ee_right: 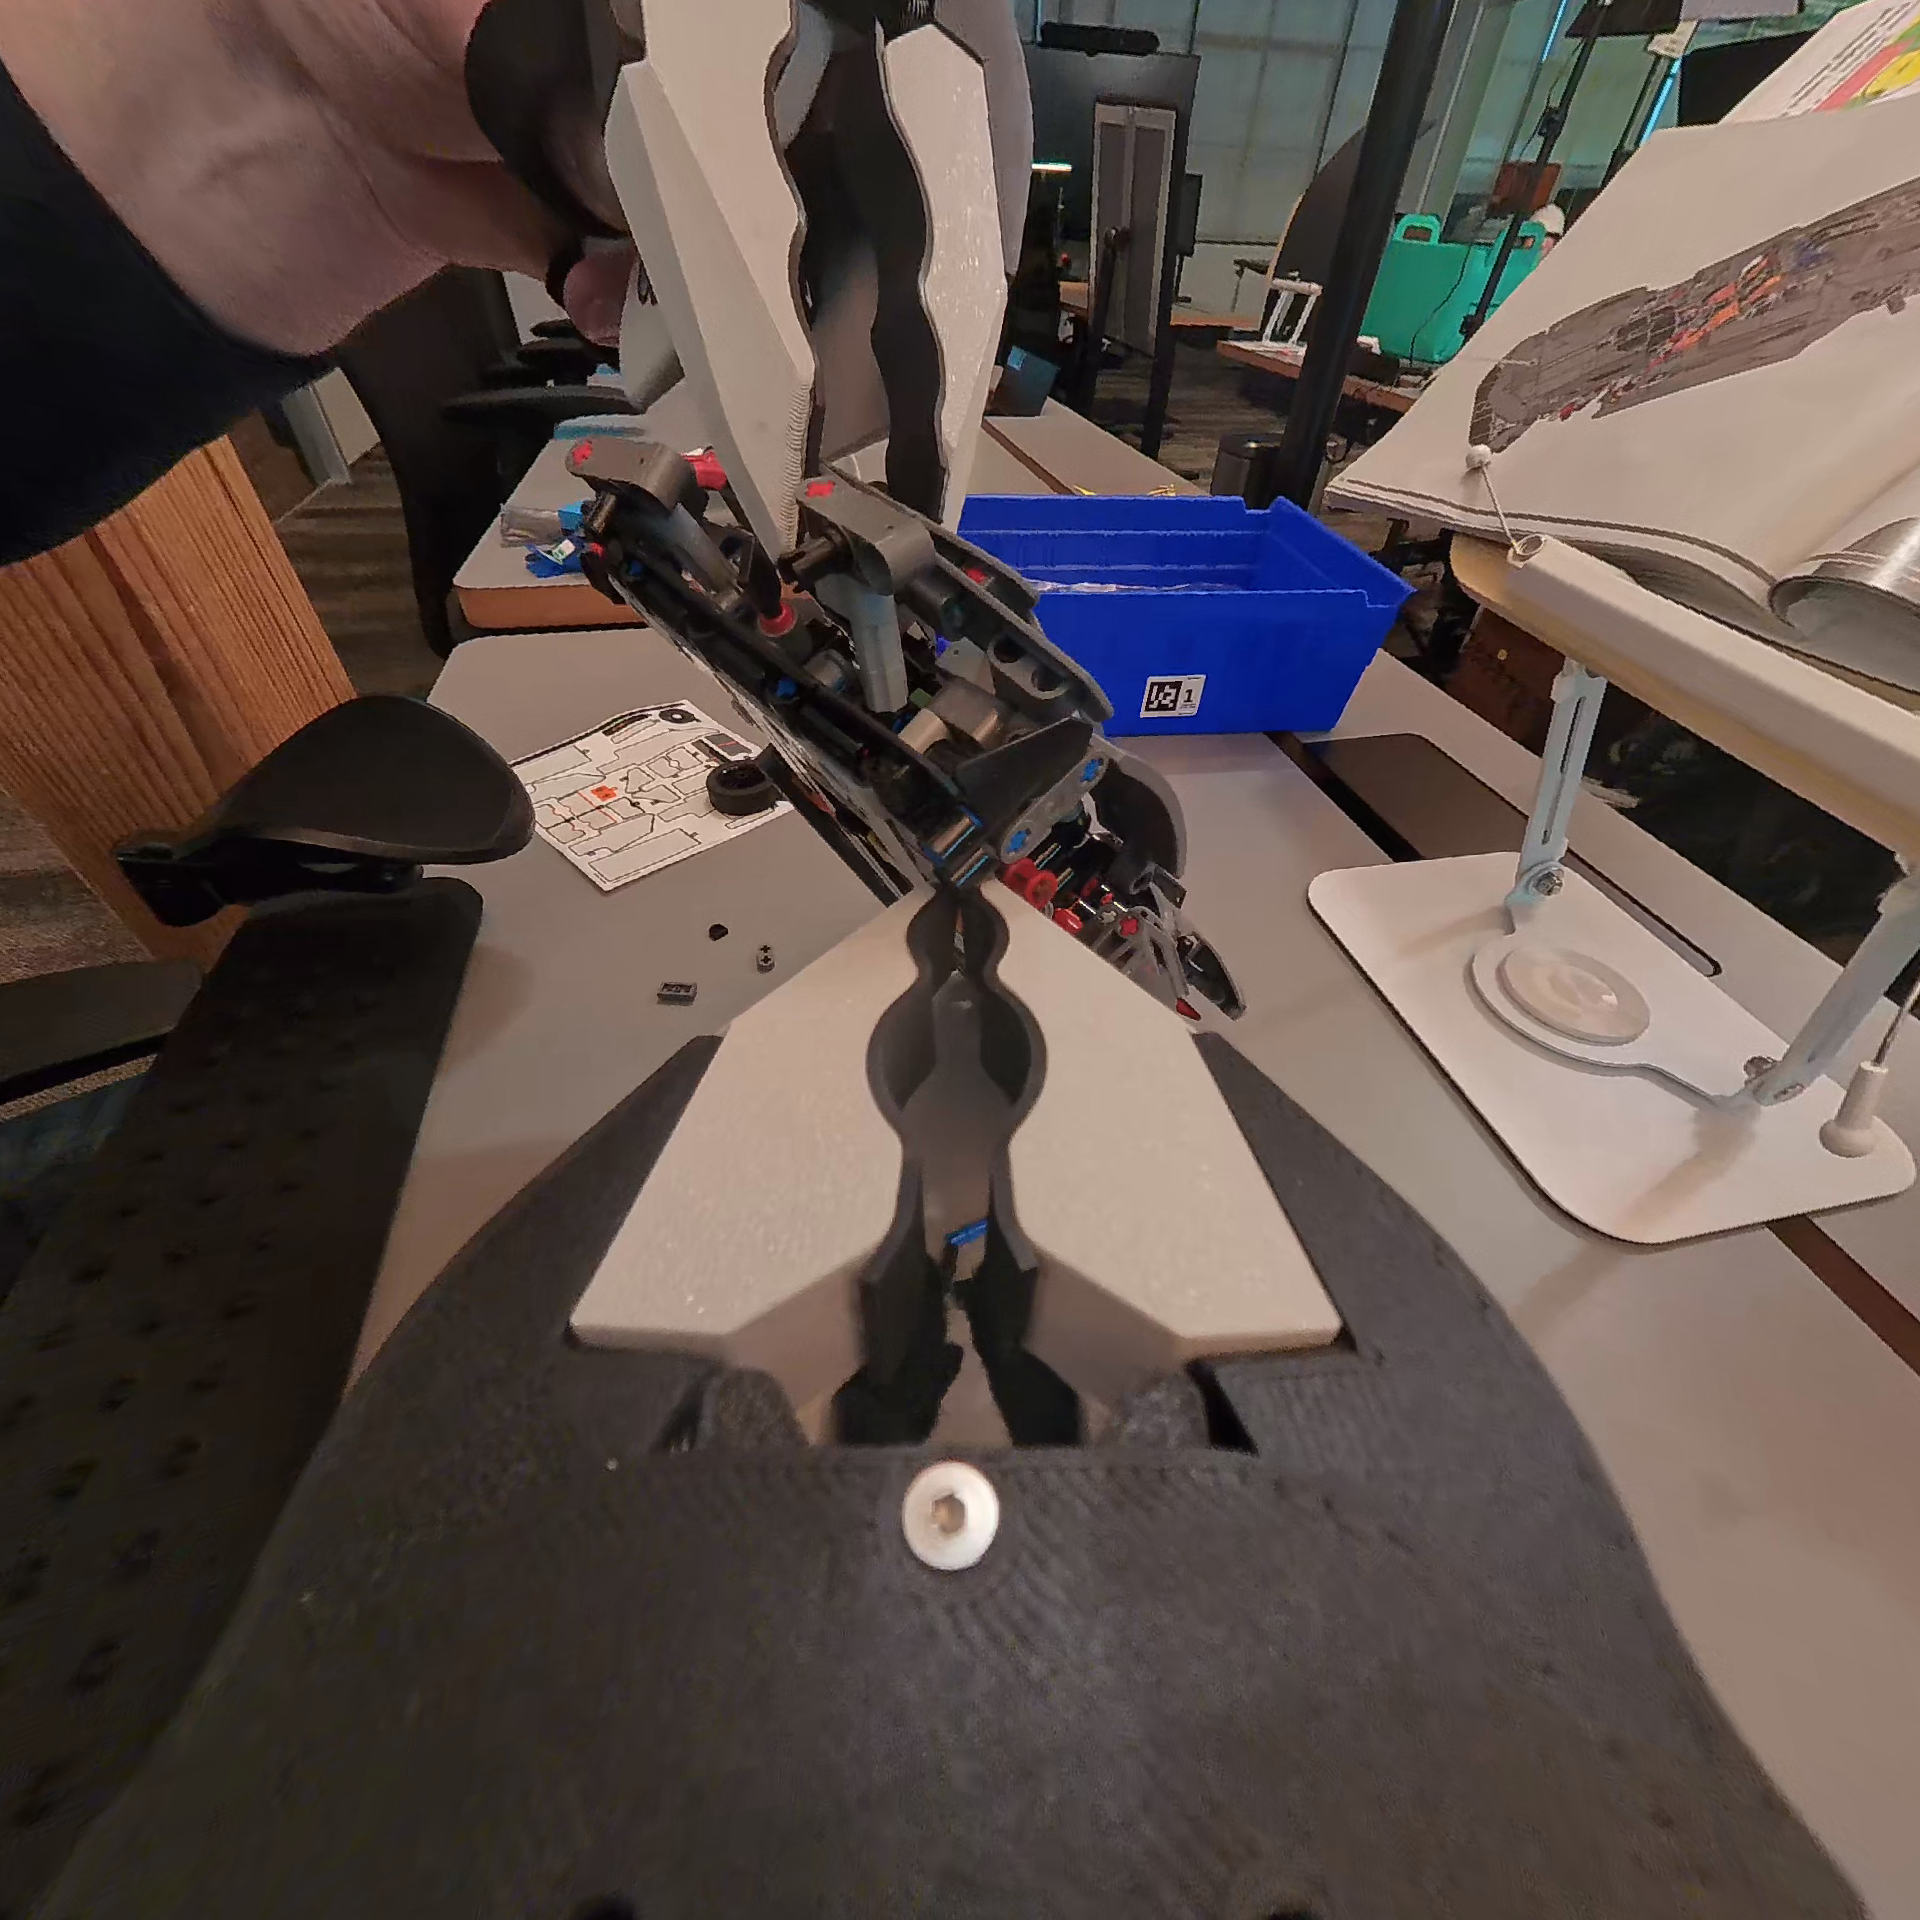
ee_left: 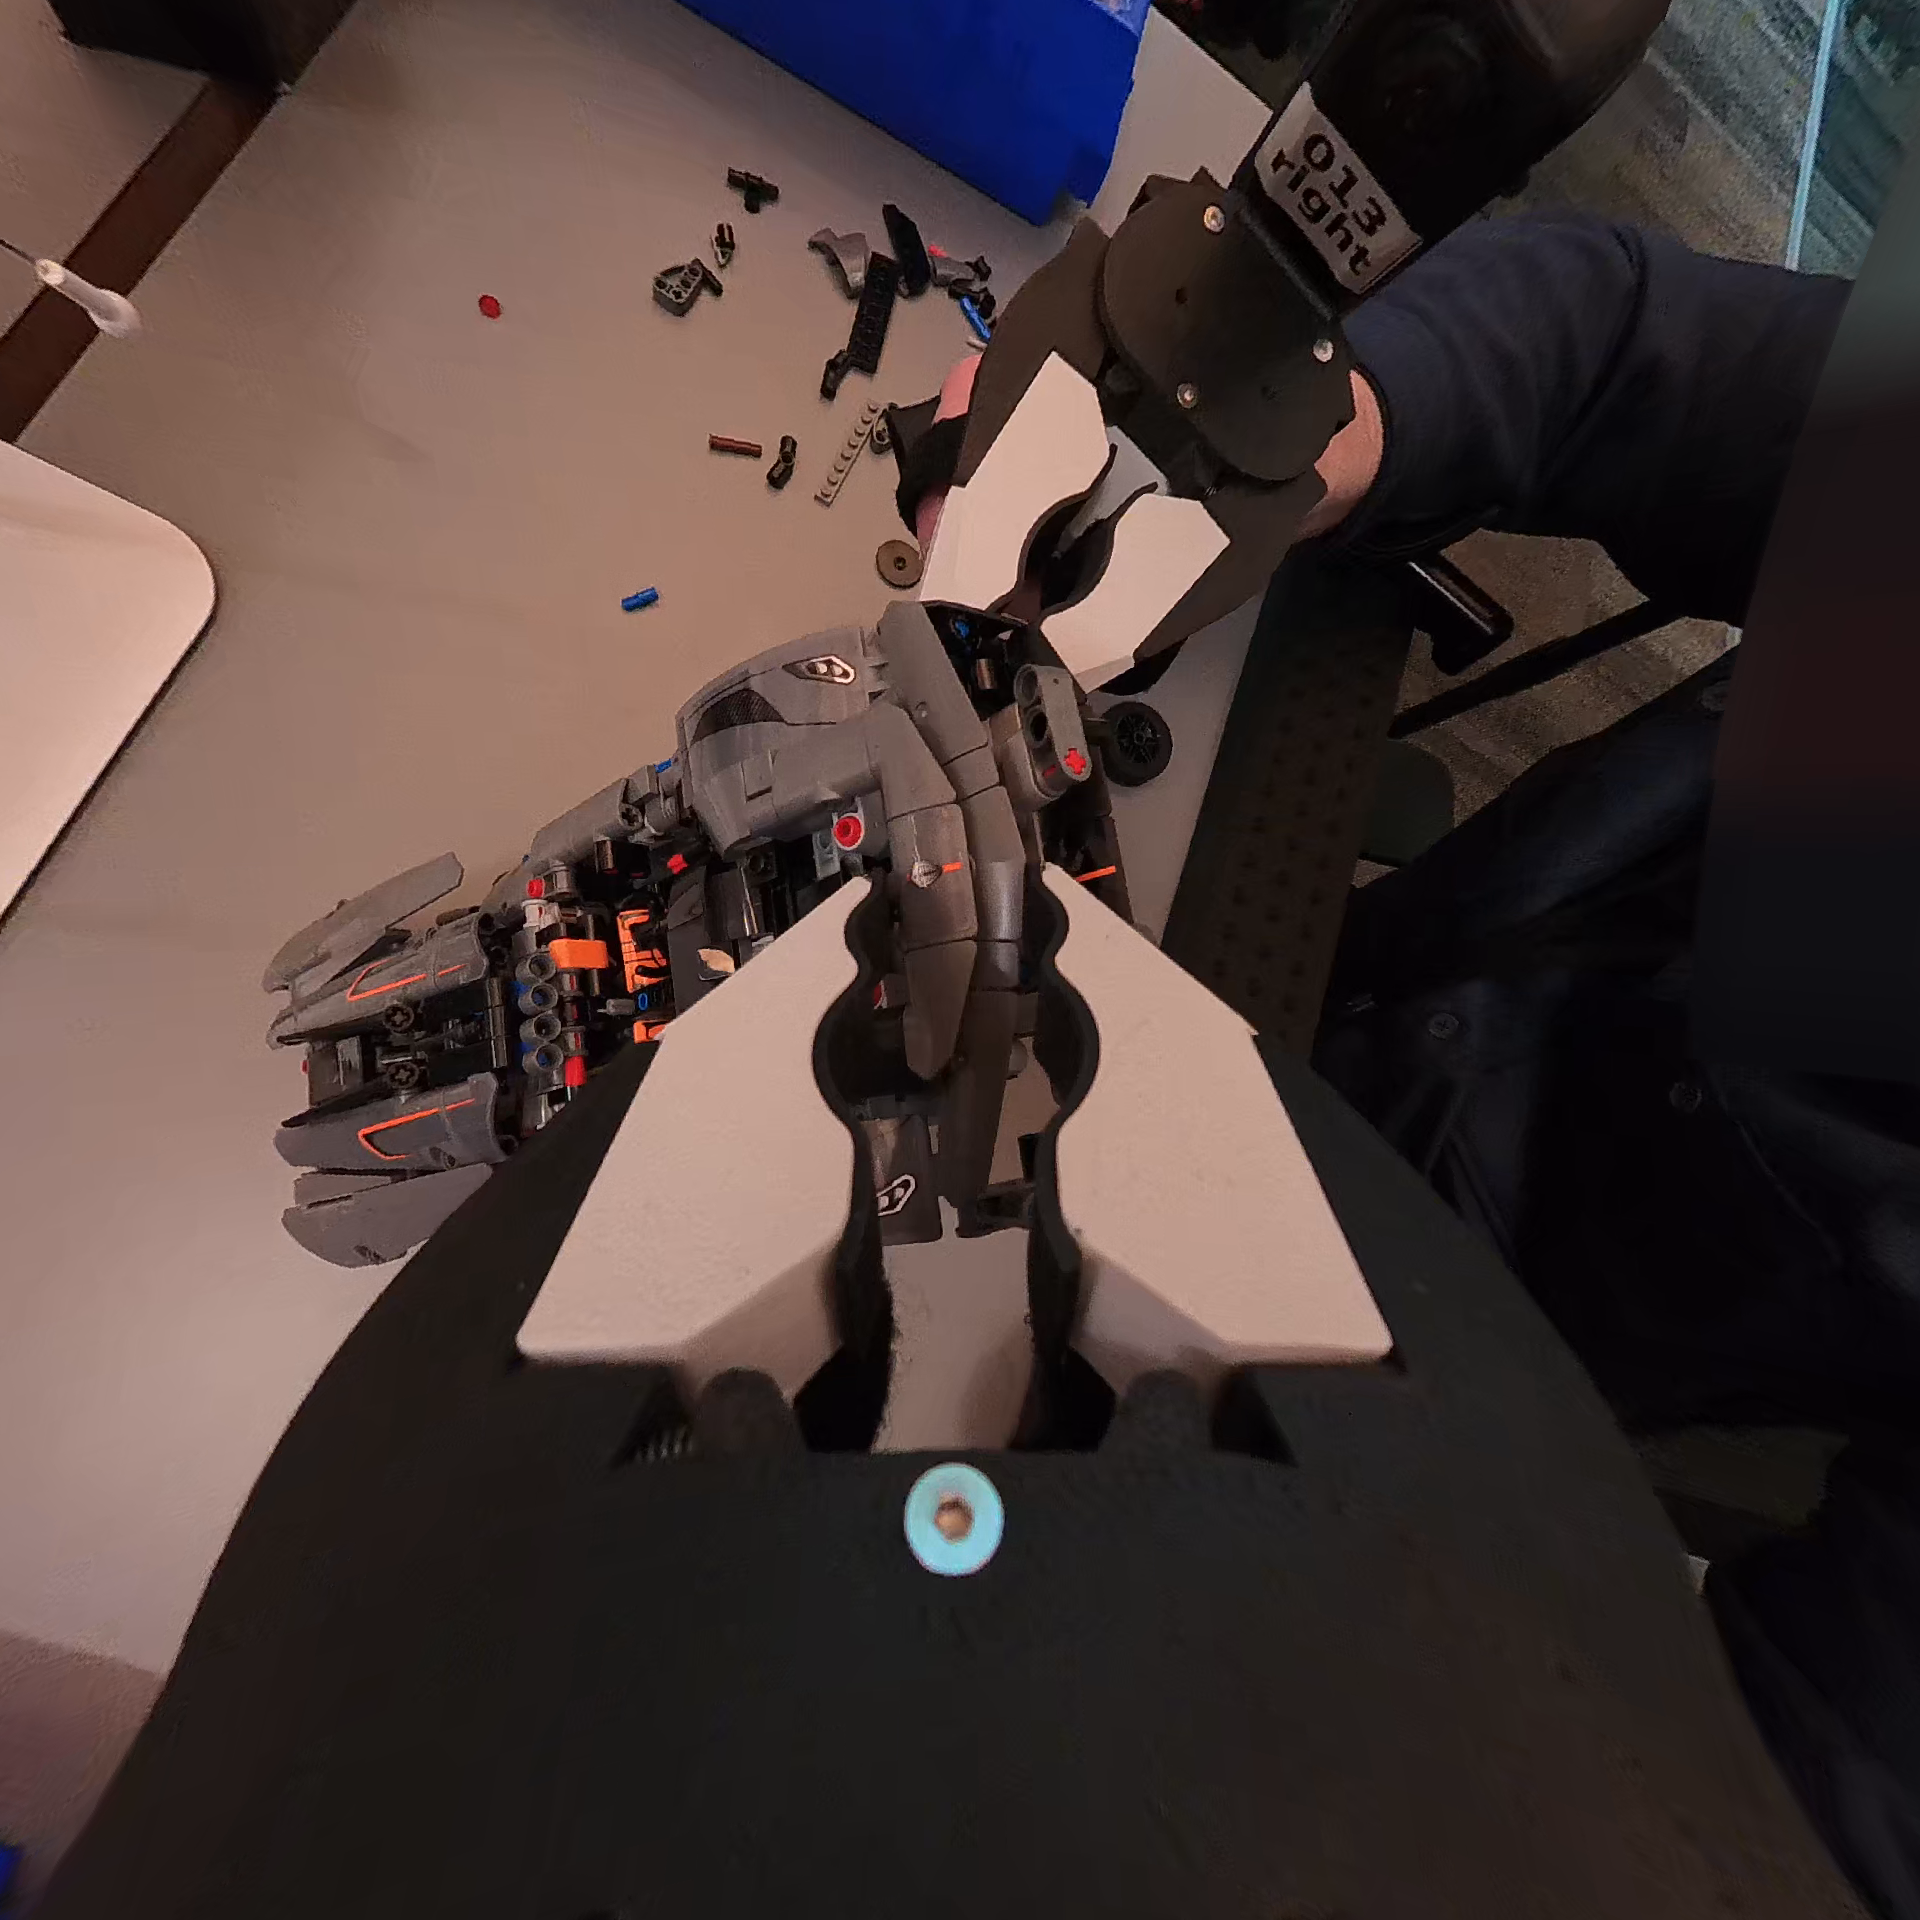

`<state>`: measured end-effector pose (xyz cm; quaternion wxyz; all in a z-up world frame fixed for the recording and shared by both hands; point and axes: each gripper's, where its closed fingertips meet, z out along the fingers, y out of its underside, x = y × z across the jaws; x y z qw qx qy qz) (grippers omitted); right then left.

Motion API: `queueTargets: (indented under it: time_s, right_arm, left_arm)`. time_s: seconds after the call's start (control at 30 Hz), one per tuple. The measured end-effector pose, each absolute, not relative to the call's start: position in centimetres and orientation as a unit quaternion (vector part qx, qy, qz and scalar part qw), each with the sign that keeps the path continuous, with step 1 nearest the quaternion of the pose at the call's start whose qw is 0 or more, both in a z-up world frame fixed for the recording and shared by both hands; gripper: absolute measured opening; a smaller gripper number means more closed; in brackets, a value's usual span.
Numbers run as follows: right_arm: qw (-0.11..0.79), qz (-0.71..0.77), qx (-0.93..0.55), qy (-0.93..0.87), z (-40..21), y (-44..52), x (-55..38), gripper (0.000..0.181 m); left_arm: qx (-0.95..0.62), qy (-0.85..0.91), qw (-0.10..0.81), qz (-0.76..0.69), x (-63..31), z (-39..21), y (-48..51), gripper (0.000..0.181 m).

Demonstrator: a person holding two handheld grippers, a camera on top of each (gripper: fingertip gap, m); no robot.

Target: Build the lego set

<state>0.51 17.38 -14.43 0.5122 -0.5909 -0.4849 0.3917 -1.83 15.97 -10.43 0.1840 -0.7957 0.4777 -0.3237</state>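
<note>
Both the left hand-held gripper (ee_left: 951,935) and right hand-held gripper (ee_right: 961,914) pinch the lego car (ee_left: 790,769), tipped up off the desk (ee_left: 416,468). Squeeze wrong, and bits at 12 o'clock could pop off.

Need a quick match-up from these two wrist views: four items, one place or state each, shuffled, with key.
Items
1. lego car model
2. blue bin
3. instruction booklet
4. loose black tyre

Places or states
A. lying open on a tilted white stand
B. resting on a printed sheet on the table
C. tilted up off the table at one end, left tongs closed around its grey body
D. standing on the table behind the model

Pairs: 1-C, 2-D, 3-A, 4-B
</note>
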Motion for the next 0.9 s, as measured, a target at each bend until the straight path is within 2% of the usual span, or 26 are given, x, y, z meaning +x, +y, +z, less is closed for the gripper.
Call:
queueTargets:
  time_s: [0.9]
  right_arm:
    - [0.513,0.393,-0.596,-0.477,-14.46,17.86,0.83,0.0]
  left_arm:
    - [-0.774,0.464,0.23,-0.365,-1.2,-10.42,16.08,0.023]
